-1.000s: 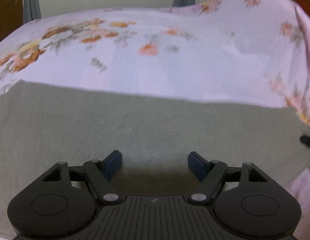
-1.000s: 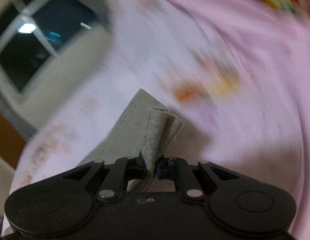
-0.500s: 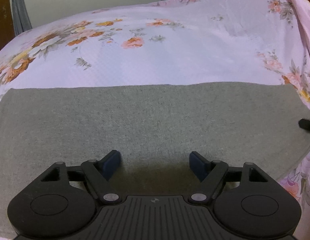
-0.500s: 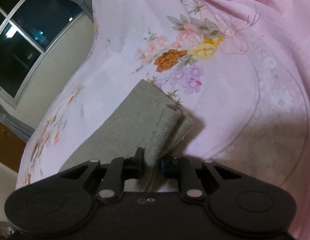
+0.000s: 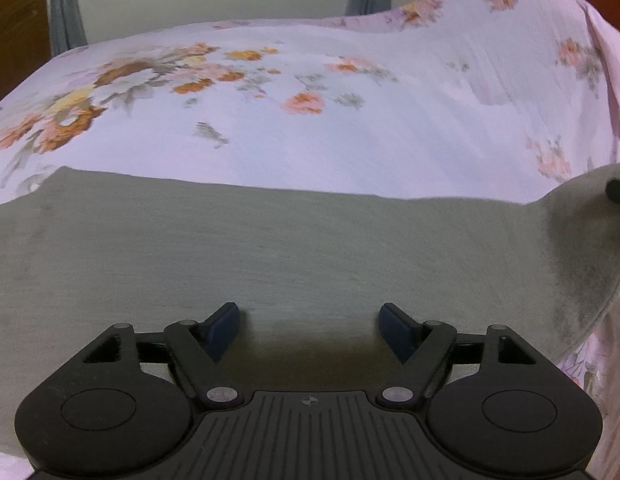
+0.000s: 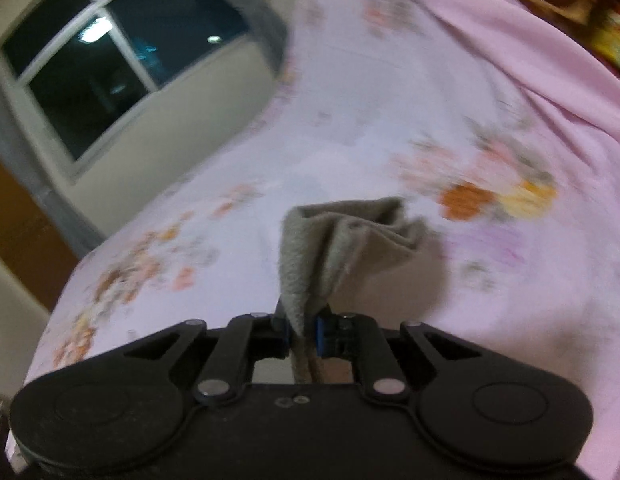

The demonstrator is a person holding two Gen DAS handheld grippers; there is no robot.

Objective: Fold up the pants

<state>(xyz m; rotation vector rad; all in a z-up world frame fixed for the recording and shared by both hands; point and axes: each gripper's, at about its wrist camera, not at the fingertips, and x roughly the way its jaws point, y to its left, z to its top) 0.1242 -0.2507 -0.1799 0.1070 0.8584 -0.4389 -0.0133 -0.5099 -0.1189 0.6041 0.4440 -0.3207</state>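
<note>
While the right hand-held gripper [image 6: 303, 334] pinches the pants [image 5: 270, 248] end, they stretch sideways under the open, empty left hand-held gripper [image 5: 309, 320].

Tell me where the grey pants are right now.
The grey pants lie spread across the floral bedsheet beneath the open left tongs; their right end is lifted, pinched in the shut right tongs.
</note>
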